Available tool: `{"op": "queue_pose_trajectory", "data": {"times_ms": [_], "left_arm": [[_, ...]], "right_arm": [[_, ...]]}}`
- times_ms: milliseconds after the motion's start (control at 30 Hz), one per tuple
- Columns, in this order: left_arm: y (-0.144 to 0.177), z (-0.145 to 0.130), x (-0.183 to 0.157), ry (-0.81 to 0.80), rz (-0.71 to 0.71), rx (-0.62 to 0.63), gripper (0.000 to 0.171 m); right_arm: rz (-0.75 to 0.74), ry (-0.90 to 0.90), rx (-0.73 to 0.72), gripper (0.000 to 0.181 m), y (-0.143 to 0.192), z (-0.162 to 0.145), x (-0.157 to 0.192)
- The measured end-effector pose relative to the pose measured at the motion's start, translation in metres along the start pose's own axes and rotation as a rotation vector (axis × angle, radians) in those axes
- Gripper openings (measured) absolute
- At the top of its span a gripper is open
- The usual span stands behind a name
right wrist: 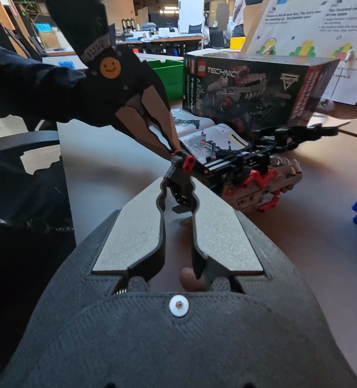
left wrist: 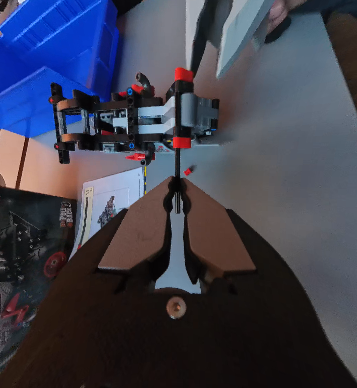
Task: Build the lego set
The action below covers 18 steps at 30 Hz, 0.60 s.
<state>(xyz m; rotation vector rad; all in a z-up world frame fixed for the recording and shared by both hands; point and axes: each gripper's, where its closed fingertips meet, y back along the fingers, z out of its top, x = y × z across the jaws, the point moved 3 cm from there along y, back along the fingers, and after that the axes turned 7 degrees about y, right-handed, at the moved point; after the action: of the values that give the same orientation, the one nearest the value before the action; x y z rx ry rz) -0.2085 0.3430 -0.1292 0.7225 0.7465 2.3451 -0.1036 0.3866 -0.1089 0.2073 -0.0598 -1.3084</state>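
Black axle (left wrist: 177, 165), pinched at its near end by the left gripper (left wrist: 177, 180), runs through two red bushes into the chassis (left wrist: 131, 119), whose rear the right gripper (right wrist: 178, 184) clamps above the table (left wrist: 278, 189) beside the booklet (left wrist: 114, 189).

From my left claw (left wrist: 177, 182), the bare table (left wrist: 278, 189) runs open from one to five o'clock. The half-built truck (left wrist: 131, 119) blocks twelve o'clock, blue bins (left wrist: 47, 52) crowd ten and eleven, and the open booklet (left wrist: 110, 199) and set box (left wrist: 26, 252) fill eight and nine. My other claw (left wrist: 242, 39) hangs at one o'clock, far side.
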Motion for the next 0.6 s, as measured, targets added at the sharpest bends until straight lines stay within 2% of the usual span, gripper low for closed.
{"op": "queue_pose_trajectory", "data": {"times_ms": [200, 600], "left_arm": [[-0.002, -0.023, -0.002, 0.023, 0.004, 0.046, 0.0], [-0.007, -0.039, 0.007, -0.02, 0.084, 0.01, 0.0]], "right_arm": [[-0.021, 0.051, 0.006, 0.018, -0.011, 0.003, 0.01], [-0.068, 0.093, 0.025, 0.021, -0.03, 0.005, 0.006]]}}
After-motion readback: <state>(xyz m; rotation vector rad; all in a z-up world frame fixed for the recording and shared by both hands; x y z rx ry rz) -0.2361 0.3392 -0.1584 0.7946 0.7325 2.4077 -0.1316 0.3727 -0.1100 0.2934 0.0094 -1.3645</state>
